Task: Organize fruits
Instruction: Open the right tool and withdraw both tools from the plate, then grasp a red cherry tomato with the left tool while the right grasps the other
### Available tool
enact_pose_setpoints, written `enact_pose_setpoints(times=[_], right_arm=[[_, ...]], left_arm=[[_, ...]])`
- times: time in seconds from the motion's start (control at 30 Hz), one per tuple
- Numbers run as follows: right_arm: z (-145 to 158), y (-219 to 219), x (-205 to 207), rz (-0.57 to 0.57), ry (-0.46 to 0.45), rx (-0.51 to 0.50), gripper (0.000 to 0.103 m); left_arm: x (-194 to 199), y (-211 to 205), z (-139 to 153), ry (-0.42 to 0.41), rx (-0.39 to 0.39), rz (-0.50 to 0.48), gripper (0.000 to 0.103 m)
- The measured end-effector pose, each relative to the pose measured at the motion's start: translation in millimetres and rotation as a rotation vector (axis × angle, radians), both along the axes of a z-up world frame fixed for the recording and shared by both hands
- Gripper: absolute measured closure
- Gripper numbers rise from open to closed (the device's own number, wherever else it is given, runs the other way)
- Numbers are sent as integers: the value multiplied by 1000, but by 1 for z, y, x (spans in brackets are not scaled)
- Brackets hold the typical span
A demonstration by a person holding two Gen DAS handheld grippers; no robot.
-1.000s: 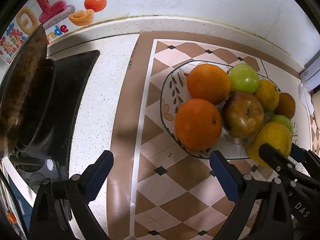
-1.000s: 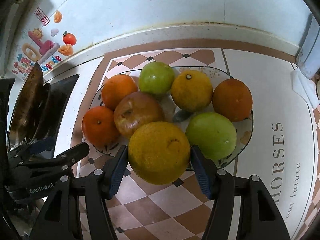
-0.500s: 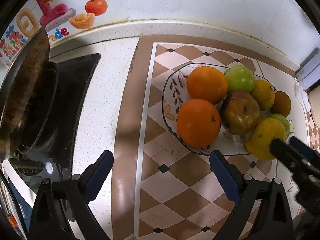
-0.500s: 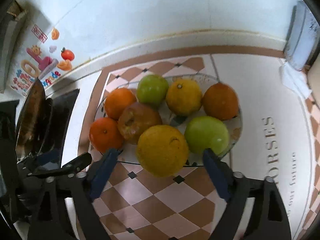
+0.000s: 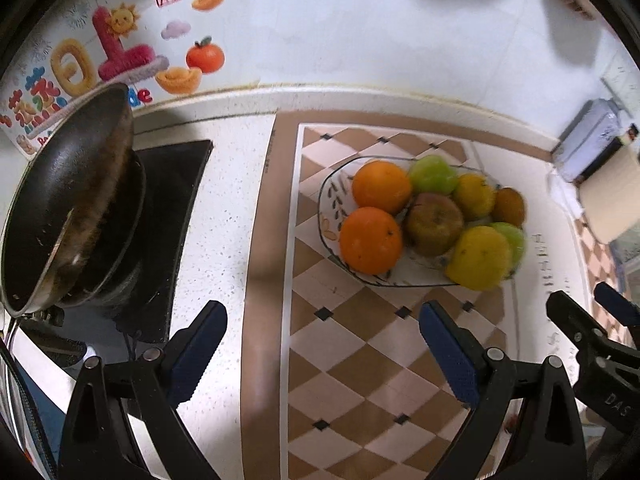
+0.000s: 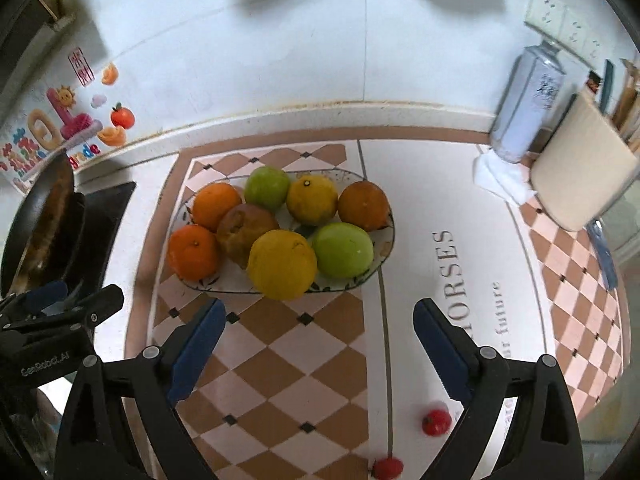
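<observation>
A patterned glass fruit plate sits on the checkered mat, full of fruit: several oranges, two green apples, a brownish apple and a large yellow citrus at its front rim. My right gripper is open and empty, a little in front of the yellow citrus. My left gripper is open and empty, in front of the plate's left side. Two small red fruits lie on the mat near me.
A black wok stands on the stove at the left. A white bottle, a cloth and a cream board stand at the back right. The wall runs behind the counter.
My right gripper opened, let go of the yellow citrus at the plate's front rim, and drew back and up. My left gripper also pulled back.
</observation>
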State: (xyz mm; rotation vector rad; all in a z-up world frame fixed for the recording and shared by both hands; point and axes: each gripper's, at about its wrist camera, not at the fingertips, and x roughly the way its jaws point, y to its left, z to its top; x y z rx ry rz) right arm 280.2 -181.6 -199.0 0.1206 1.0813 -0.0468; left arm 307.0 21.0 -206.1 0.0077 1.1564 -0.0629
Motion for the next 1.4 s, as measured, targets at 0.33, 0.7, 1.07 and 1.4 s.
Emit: enact_pose_setpoints(times=[0.33,0.7,1.07,1.4], right_arm=[[81,1,-64,0,-124,-8,6],[145,-12,-121,46,-199,8,6],[145,-41,-125,46,-181,127,5],[25,-153,-105,-143,55,254,10]], left_arm=[[-56,1,62,-107,-37,-17,5],[-108,-6,127,-200,-13,1,5],[-121,-23,136,-209,8,9,5],[-81,-84,58,-16,59,-59,3]])
